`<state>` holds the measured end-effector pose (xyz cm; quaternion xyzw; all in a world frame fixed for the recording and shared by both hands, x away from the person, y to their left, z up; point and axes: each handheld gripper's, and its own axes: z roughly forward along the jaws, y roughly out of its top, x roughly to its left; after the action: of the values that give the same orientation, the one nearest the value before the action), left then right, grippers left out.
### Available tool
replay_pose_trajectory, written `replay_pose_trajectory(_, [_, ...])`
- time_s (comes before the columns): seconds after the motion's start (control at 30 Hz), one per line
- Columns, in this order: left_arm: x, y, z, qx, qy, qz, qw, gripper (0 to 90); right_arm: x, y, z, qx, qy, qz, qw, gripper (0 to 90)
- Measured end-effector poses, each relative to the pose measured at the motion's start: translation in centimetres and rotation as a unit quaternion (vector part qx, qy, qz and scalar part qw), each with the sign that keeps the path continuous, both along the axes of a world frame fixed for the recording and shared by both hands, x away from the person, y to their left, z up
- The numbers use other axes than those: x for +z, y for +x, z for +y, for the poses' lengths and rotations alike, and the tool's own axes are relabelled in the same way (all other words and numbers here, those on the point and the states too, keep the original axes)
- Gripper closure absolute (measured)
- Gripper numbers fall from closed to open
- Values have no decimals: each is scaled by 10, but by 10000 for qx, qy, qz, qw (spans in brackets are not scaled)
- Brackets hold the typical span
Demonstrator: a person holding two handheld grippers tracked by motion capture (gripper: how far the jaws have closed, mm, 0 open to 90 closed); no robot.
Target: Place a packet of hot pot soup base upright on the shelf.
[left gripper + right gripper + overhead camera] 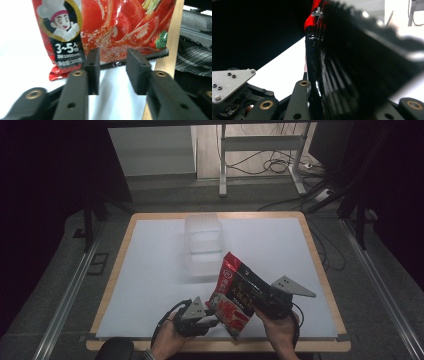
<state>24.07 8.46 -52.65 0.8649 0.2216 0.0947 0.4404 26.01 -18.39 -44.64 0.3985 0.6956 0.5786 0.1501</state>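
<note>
The right gripper (252,295) is clamped on a red and black pouch (234,295), which is held tilted above the near edge of the tabletop (150,270), its top corner raised toward the far side. In the right gripper view the pouch (317,57) is seen edge-on, pressed against the left jaw; the right jaw is hidden behind the blurred pouch face. The right hand (280,330) is wrapped around the gripper body near the near edge.

The left gripper (212,320) is released, its jaws parted. In the left gripper view the pouch's serrated bottom edge (130,61) is seen just beyond the jaw tips, not between them. The left hand (167,342) is placed at the near edge.

A clear plastic container (202,245) is set on the tabletop toward the far edge, well apart from both grippers. The tabletop's wooden rim (170,47) is visible beside the pouch.
</note>
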Motion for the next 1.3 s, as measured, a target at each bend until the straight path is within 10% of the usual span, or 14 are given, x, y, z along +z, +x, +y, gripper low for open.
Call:
replay_pose_trajectory(0.47, [8,0,18,257,-284,-120,9992,295,27,6,-14,-141,-75,-317,9994,764])
replay_pose_trajectory(1.3, [10,-8,37,532,-343,-296,9976,73,49,33,-33,-319,-140,-775,9964,765])
